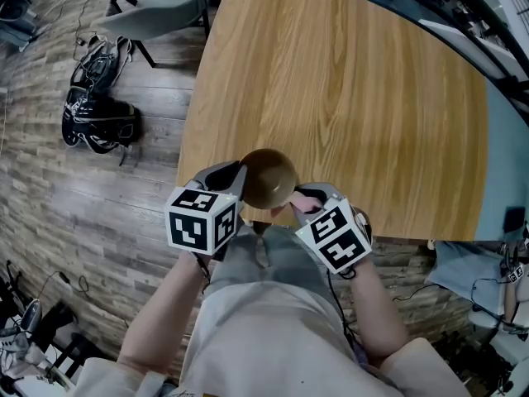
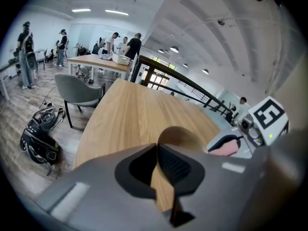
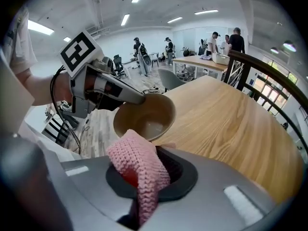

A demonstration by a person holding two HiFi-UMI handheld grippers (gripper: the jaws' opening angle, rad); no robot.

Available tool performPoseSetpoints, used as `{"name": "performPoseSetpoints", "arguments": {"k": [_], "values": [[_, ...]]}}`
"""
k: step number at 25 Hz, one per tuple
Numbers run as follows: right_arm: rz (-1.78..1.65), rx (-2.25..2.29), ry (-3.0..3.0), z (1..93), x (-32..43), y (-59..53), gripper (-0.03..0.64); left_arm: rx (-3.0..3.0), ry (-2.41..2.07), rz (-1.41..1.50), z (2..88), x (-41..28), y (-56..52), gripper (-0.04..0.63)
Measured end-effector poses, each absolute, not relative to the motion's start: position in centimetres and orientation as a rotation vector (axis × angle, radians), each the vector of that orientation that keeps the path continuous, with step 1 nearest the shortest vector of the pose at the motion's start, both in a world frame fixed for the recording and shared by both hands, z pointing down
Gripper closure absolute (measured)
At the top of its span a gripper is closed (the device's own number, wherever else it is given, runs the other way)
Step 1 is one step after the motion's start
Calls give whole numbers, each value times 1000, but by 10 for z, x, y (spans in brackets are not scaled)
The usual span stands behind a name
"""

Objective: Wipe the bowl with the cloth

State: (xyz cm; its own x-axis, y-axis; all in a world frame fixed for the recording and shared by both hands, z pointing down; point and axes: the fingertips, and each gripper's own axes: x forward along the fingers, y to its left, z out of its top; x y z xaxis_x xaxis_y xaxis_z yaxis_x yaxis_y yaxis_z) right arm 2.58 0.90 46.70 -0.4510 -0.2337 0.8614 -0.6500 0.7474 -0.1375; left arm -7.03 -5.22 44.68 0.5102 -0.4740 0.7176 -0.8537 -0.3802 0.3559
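The bowl [image 1: 269, 176], brown and round, is held over the near edge of the wooden table [image 1: 347, 81]. It is gripped by the left gripper [image 1: 240, 174], whose jaws are clamped on its rim. In the left gripper view the thin wall of the bowl is seen standing on edge between the two dark pads [image 2: 175, 165], which are pressed against it from either side. Whether the bowl's base rests on the table cannot be told.

The cloth [image 3: 139, 170], pink and knitted, is clamped in the right gripper [image 1: 302, 199]. A fold of it is pinched between the jaws and a rounded lump is left sticking out above them. In the right gripper view the bowl is seen tilted, with its pale, glossy inside turned toward the cloth. The cloth is held just beside the lower part of the rim; contact between them cannot be made out.

In the head view the two grippers are placed close together, one on each side of the bowl, each topped by a marker cube [image 1: 202, 220].

A grey chair [image 1: 165, 7] is set at the far left corner of the table, and a black bag [image 1: 99, 122] is left on the plank floor beside it. Several people [image 3: 233, 40] are seen around another table in the background.
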Motion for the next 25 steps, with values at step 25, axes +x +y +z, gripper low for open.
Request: {"name": "performPoseSetpoints", "arguments": {"k": [25], "values": [[511,741,-1994,487,22,-50,591,2281,-642,1219,479,-46,-51,581]]}}
